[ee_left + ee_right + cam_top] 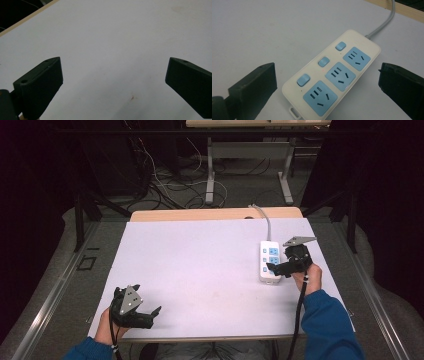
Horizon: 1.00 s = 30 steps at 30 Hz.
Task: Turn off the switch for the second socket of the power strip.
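From above, the power strip (270, 261) lies flat toward the right edge of the bench (200, 270), its grey cable (264, 220) trailing off the far side; the right tongs (280, 268) hover beside it, jaws spread, while the left tongs (150, 316) wait well apart. Left gripper view: jaws wide over bare bench. Right gripper view: the strip (332, 75) sits between wide jaws, rigid, light, smooth plastic, likely slippery; best pinched across its long sides
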Each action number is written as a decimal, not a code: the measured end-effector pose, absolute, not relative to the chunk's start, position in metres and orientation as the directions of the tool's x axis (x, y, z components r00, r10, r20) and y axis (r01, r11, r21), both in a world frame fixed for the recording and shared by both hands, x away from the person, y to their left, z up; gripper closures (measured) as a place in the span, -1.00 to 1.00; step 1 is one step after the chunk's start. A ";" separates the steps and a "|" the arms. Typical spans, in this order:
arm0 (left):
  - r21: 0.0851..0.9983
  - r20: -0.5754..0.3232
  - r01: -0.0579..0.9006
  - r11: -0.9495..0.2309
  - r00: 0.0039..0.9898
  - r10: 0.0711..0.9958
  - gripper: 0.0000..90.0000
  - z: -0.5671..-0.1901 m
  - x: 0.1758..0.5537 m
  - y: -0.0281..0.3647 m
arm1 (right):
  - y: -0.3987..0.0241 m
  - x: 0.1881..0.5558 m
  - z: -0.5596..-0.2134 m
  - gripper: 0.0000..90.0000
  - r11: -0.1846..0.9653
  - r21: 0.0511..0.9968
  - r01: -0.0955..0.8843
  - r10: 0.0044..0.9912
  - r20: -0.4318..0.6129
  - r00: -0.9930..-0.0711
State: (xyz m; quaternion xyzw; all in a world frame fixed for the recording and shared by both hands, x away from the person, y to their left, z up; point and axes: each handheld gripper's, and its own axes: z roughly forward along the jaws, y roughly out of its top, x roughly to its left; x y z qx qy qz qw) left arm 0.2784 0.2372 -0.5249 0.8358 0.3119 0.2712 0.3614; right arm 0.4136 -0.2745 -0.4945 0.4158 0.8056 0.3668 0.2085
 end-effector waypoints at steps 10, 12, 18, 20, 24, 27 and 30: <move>0.774 0.227 0.324 -0.544 0.660 0.716 -0.97 -0.525 0.278 0.237 | -0.278 0.423 -0.497 -1.00 0.370 0.759 0.536 0.844 -0.033 -0.536; 0.772 0.230 0.324 -0.547 0.661 0.714 -0.97 -0.525 0.278 0.237 | -0.278 0.426 -0.499 -1.00 0.375 0.758 0.534 0.842 -0.039 -0.537; 0.772 0.233 0.322 -0.548 0.659 0.715 -0.97 -0.525 0.278 0.237 | -0.275 0.431 -0.501 -1.00 0.375 0.753 0.541 0.846 -0.039 -0.532; 0.775 0.230 0.321 -0.545 0.660 0.715 -0.97 -0.525 0.278 0.237 | -0.274 0.433 -0.503 -1.00 0.378 0.751 0.541 0.846 -0.043 -0.531; 0.771 0.232 0.323 -0.549 0.660 0.715 -0.97 -0.525 0.278 0.237 | -0.272 0.435 -0.504 -1.00 0.380 0.749 0.543 0.847 -0.045 -0.530; 0.771 0.232 0.323 -0.549 0.660 0.715 -0.97 -0.525 0.278 0.237 | -0.270 0.436 -0.505 -1.00 0.386 0.749 0.539 0.844 -0.051 -0.534; 0.771 0.233 0.323 -0.549 0.660 0.715 -0.97 -0.525 0.278 0.237 | -0.269 0.436 -0.505 -1.00 0.387 0.751 0.535 0.844 -0.056 -0.533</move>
